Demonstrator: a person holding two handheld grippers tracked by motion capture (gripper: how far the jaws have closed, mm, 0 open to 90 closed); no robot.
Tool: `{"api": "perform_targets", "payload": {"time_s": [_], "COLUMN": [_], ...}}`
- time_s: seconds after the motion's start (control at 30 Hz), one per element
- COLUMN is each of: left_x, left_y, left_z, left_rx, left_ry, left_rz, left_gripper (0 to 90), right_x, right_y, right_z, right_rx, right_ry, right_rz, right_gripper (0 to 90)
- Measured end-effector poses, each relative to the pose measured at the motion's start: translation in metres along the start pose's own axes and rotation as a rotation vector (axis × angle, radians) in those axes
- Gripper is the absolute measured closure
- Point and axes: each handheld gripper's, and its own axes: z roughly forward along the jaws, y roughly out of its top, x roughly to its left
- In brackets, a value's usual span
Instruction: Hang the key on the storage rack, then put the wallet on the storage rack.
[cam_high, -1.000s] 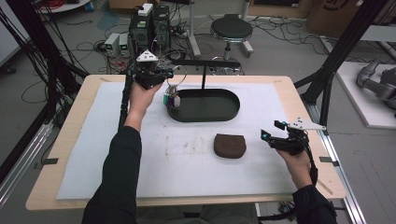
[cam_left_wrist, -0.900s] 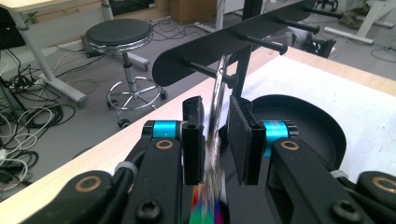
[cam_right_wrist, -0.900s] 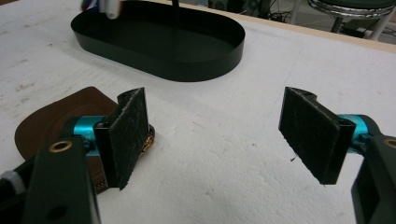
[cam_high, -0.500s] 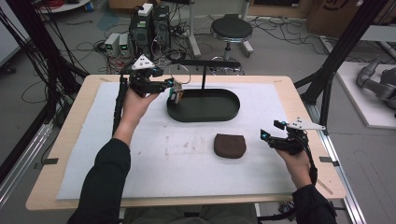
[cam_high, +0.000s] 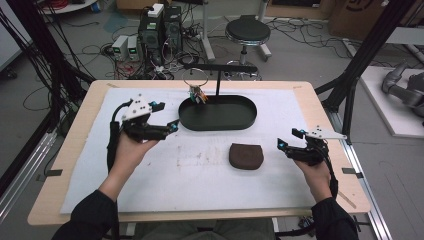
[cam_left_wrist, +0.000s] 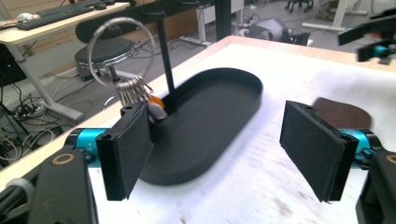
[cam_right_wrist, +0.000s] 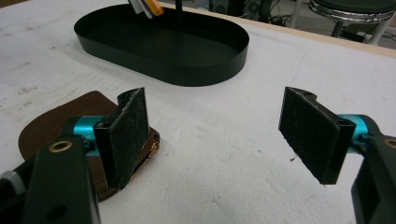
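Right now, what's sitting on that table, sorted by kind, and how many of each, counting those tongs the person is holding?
Black oval tray with a post stand: 1
Key ring with keys, hanging from the stand: 1
Brown pouch: 1
Tongs: 2, left tongs and right tongs, both open
Total: 5

Even indoor light, slight motion blur

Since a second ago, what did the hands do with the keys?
The left gripper let go of the key ring, leaving it hanging on the stand above the black tray, then pulled back toward the person with fingers open. The right gripper, the brown pouch and the tray stayed put.
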Motion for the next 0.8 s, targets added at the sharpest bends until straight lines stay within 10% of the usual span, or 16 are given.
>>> {"api": "perform_targets", "payload": {"time_s": [0.47, 0.8], "left_x": [-0.005, -0.005], "left_y": [-0.062, -0.073], "left_z": [-0.041, -0.032], "left_rx": [-0.013, -0.006], "left_ry": [0.047, 0.022], "left_rz": [-0.139, -0.111], "left_gripper": [23.6, 23.7], "right_x": [0.006, 0.007], "right_y": [0.0, 0.0], "right_z": [-0.001, -0.002], "right_rx": [-0.003, -0.004], "right_ry": [0.007, 0.012], "right_rz": [-0.013, -0.008], "right_gripper": [24.7, 24.7]}}
